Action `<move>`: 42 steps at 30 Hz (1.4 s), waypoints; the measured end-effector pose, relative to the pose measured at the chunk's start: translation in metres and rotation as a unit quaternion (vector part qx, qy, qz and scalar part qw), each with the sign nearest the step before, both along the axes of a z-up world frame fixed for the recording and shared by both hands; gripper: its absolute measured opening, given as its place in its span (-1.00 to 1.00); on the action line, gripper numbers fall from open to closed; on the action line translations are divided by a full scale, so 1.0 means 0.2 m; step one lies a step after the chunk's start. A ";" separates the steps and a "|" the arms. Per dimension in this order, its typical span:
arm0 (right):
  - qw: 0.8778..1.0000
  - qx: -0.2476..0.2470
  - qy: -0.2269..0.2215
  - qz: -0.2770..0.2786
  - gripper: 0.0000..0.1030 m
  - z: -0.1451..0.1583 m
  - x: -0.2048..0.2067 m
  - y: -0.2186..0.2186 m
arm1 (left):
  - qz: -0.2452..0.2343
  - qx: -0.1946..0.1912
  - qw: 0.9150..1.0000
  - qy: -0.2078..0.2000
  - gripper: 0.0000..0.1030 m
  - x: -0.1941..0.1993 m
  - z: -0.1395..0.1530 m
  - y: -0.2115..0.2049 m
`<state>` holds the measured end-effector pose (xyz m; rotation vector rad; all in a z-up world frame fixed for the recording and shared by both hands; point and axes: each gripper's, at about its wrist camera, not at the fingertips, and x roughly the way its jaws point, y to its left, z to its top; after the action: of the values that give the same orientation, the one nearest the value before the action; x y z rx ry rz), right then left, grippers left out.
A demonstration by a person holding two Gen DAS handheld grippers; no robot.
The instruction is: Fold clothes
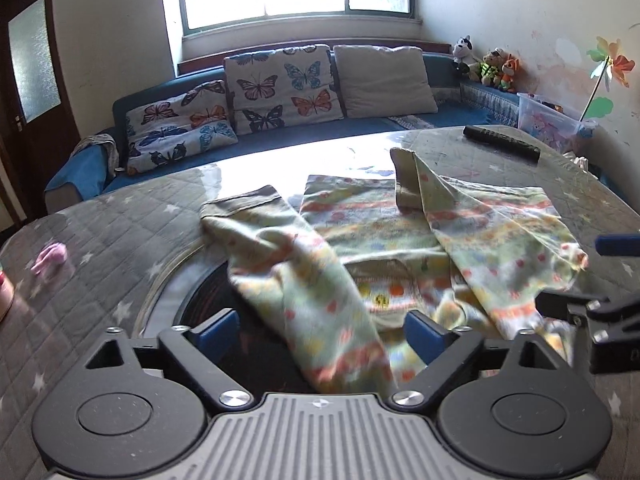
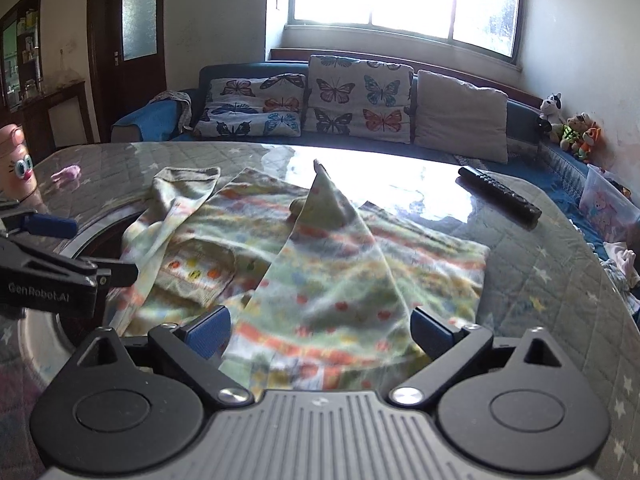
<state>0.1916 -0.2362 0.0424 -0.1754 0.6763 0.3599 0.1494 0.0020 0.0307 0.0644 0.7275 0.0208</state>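
A small pale-green shirt with orange and yellow stripes (image 1: 360, 236) lies on the glass-topped table (image 1: 120, 220); it also shows in the right wrist view (image 2: 320, 264). Both sleeves are folded in across the body. My left gripper (image 1: 322, 330) is open, its blue pads either side of the left sleeve (image 1: 304, 292). My right gripper (image 2: 320, 326) is open over the right sleeve (image 2: 336, 280). The right gripper also shows at the right edge of the left wrist view (image 1: 600, 276), and the left gripper at the left of the right wrist view (image 2: 68, 248).
A black remote (image 2: 500, 196) lies on the table's far right. A small pink item (image 1: 50, 258) and a pink cartoon-face cup (image 2: 16, 164) stand at the left. Behind the table is a blue sofa (image 1: 280, 128) with butterfly cushions and plush toys (image 1: 488, 64).
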 end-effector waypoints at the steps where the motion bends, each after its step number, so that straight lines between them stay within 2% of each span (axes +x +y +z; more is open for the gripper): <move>1: 1.000 0.003 0.002 0.000 0.86 0.00 0.04 0.01 | -0.002 0.000 1.000 0.002 0.63 0.03 0.00 0.00; 5: 1.000 0.013 0.017 -0.008 0.76 -0.02 0.22 0.03 | -0.013 0.003 1.000 0.013 0.43 0.14 -0.04 -0.01; 8: 1.000 0.012 0.018 -0.009 0.72 -0.04 0.36 0.08 | -0.014 0.002 1.000 0.023 0.13 0.19 -0.08 0.01; 10: 1.000 0.013 0.015 -0.006 0.68 -0.04 0.44 0.11 | -0.015 -0.001 0.999 0.030 -0.14 0.21 -0.10 0.03; 13: 1.000 0.013 0.007 -0.001 0.65 -0.03 0.52 0.16 | -0.017 -0.006 0.999 0.032 -0.43 0.22 -0.11 0.05; 16: 1.000 0.017 -0.002 0.002 0.58 -0.03 0.64 0.22 | -0.020 -0.007 0.999 0.029 -0.62 0.21 -0.11 0.07; 21: 1.000 0.005 0.004 -0.003 0.31 -0.09 0.81 0.29 | -0.026 -0.011 0.999 0.026 -0.58 0.21 -0.10 0.08; 23: 1.000 0.000 0.008 -0.008 0.09 -0.12 0.85 0.30 | -0.026 -0.010 0.999 0.025 -0.57 0.22 -0.09 0.09; 24: 1.000 -0.003 0.011 -0.011 0.03 -0.13 0.87 0.30 | -0.026 -0.008 0.999 0.024 -0.46 0.23 -0.08 0.09; 25: 1.000 -0.004 0.015 -0.014 -0.15 -0.14 0.89 0.29 | -0.026 -0.007 0.999 0.023 -0.28 0.23 -0.08 0.09; 26: 1.000 -0.004 0.018 -0.016 -0.37 -0.15 0.90 0.28 | -0.028 -0.007 0.999 0.022 -0.26 0.24 -0.08 0.08; 27: 1.000 -0.004 0.021 -0.021 -0.46 -0.15 0.90 0.26 | -0.029 -0.008 0.999 0.021 -0.26 0.25 -0.08 0.08; 29: 0.999 -0.002 0.024 -0.030 -0.82 -0.14 0.89 0.22 | -0.032 -0.006 0.999 0.024 -0.27 0.26 -0.09 0.08; 30: 0.999 -0.001 0.023 -0.032 -0.88 -0.13 0.89 0.20 | -0.034 -0.005 0.999 0.026 -0.40 0.27 -0.10 0.08; 31: 0.999 0.000 0.021 -0.035 -0.90 -0.11 0.88 0.18 | -0.034 -0.005 0.999 0.027 -0.66 0.27 -0.10 0.08; 34: 0.999 0.004 0.012 -0.046 -0.93 -0.05 0.84 0.09 | -0.024 -0.002 0.999 0.028 -0.86 0.25 -0.12 0.10; 37: 0.998 0.005 -0.002 -0.060 -0.94 0.05 0.74 -0.06 | -0.011 -0.004 1.000 0.019 -0.94 0.20 -0.10 0.13; 42: 0.996 0.018 -0.018 -0.088 -0.94 0.15 0.57 -0.27 | 0.012 -0.014 1.000 0.004 -0.97 0.07 -0.04 0.19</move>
<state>0.3056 -0.2897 0.0717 -0.0872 0.6443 0.1986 0.1625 0.0408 0.0231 0.0292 0.7356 0.0327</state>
